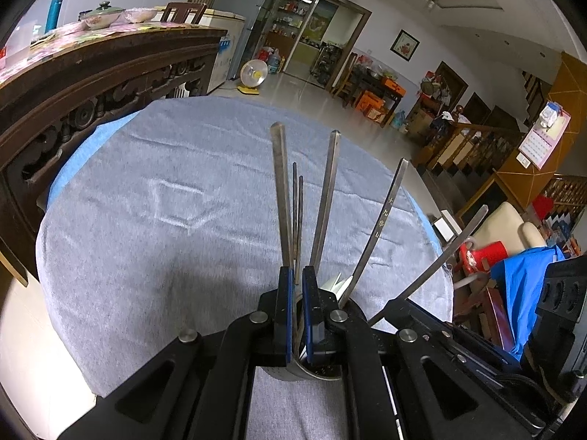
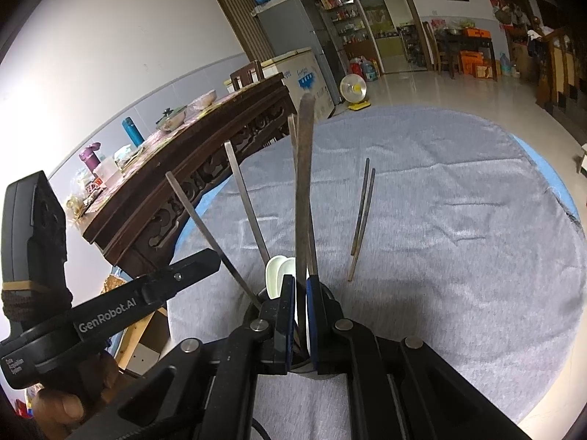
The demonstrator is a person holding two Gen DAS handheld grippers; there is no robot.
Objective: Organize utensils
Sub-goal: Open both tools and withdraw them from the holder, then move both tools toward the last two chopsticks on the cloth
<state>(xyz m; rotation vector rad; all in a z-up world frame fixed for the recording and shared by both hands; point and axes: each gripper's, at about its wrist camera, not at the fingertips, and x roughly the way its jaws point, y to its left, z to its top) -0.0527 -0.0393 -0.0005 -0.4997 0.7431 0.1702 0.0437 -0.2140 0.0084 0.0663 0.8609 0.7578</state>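
Observation:
A metal holder cup (image 1: 319, 368) stands on the grey cloth (image 1: 165, 220) and holds several flat metal utensil handles (image 1: 378, 227) and a white spoon (image 2: 279, 275). My left gripper (image 1: 298, 282) is shut on the cup's rim beside one handle (image 1: 281, 190). My right gripper (image 2: 301, 286) is shut on a broad metal handle (image 2: 305, 183) standing in the same cup (image 2: 256, 299). A pair of dark chopsticks (image 2: 361, 216) lies on the cloth to the right; it also shows beyond the left fingers (image 1: 297, 212).
A carved dark wooden table (image 2: 205, 179) with bowls and bottles stands to the left. The cloth-covered round table ends in a blue edge (image 2: 550, 168). The left gripper body (image 2: 110, 315) is in the right view. Chairs and clutter (image 1: 506, 256) stand at right.

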